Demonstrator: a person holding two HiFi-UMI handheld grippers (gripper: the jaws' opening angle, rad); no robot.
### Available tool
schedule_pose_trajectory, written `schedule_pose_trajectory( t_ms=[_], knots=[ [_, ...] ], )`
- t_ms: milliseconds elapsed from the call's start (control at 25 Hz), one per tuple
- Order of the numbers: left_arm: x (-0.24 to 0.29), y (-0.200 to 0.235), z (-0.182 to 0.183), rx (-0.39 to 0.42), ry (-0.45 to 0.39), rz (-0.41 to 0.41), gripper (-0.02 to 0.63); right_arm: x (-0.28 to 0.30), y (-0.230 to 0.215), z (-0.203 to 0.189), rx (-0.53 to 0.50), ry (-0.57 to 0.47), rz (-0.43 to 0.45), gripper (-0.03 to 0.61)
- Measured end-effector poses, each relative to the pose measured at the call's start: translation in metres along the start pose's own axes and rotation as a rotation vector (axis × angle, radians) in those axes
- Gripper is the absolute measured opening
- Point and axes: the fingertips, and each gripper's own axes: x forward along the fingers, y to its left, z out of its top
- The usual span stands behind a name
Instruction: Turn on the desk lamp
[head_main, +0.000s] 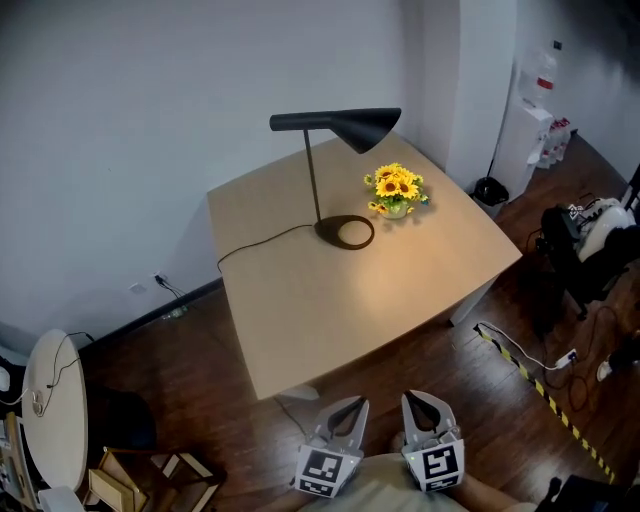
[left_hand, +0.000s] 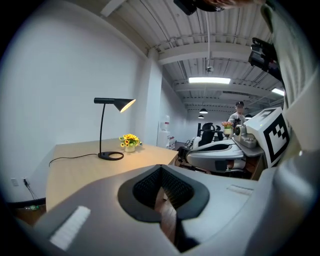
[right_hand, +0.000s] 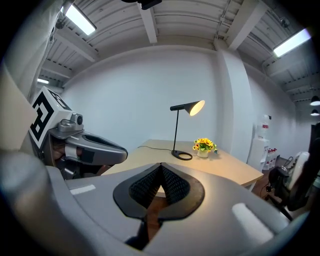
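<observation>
A black desk lamp (head_main: 350, 125) stands at the back of the light wooden table (head_main: 330, 310), its ring base (head_main: 345, 232) next to a small pot of sunflowers (head_main: 396, 187). The shade glows and a warm pool of light falls on the tabletop. The lamp's cord (head_main: 262, 243) runs left off the table edge. Both grippers hang close to the person's body, well short of the table's near edge. My left gripper (head_main: 352, 405) and my right gripper (head_main: 420, 400) are both shut with nothing in them. The lit lamp (left_hand: 115, 102) shows far ahead in the left gripper view, and the lamp (right_hand: 187, 107) in the right gripper view.
A white round table (head_main: 55, 410) stands at the lower left. On the floor at the right lies a yellow-and-black taped cable (head_main: 530, 370). A chair piled with gear (head_main: 590, 240), a dark bin (head_main: 490, 190) and a water dispenser (head_main: 535, 110) stand right of the table.
</observation>
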Motion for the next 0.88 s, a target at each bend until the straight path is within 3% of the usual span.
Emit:
schedule_pose_trajectory(
  t_ms=[600,880],
  knots=[
    [-0.002,-0.008,0.006,0.023,-0.020,-0.084,0.000,-0.013,0.001,0.001,-0.001,0.001,-0.076,0.000],
    [0.006,-0.034,0.009,0.026,-0.046,-0.121,0.000,-0.033,-0.014,-0.002,-0.009,0.001,-0.102,0.000]
  ],
)
